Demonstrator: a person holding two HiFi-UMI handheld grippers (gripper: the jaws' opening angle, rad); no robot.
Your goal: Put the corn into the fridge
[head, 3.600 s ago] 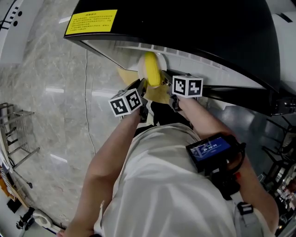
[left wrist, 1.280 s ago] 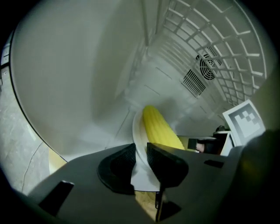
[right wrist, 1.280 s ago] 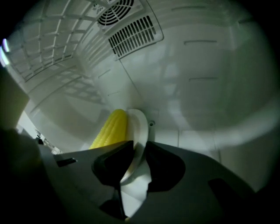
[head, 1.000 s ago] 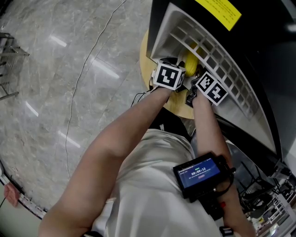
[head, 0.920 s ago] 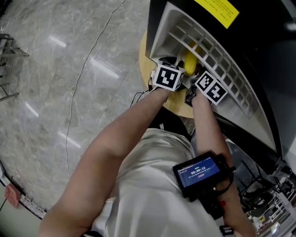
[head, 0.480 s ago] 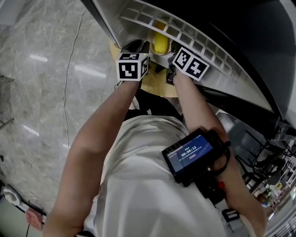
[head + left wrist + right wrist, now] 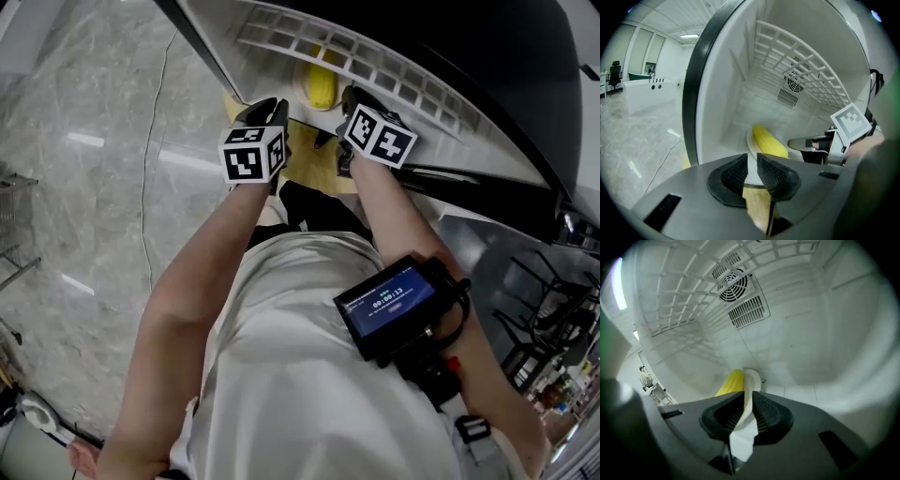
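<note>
In the head view, left of centre, our left gripper (image 7: 270,105) has its jaws a slit apart and holds nothing. At top centre the corn (image 7: 322,86) lies on a white plate (image 7: 751,376) inside the fridge (image 7: 811,333). Just right of it, our right gripper (image 7: 749,411) is clamped on the plate's rim.

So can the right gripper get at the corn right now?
Probably not: the right gripper is shut on the plate at its rim, and the corn lies farther along it. It must let go first.

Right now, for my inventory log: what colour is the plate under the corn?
White plate, clearest in the right gripper view, pinched in the right tongs.
</note>
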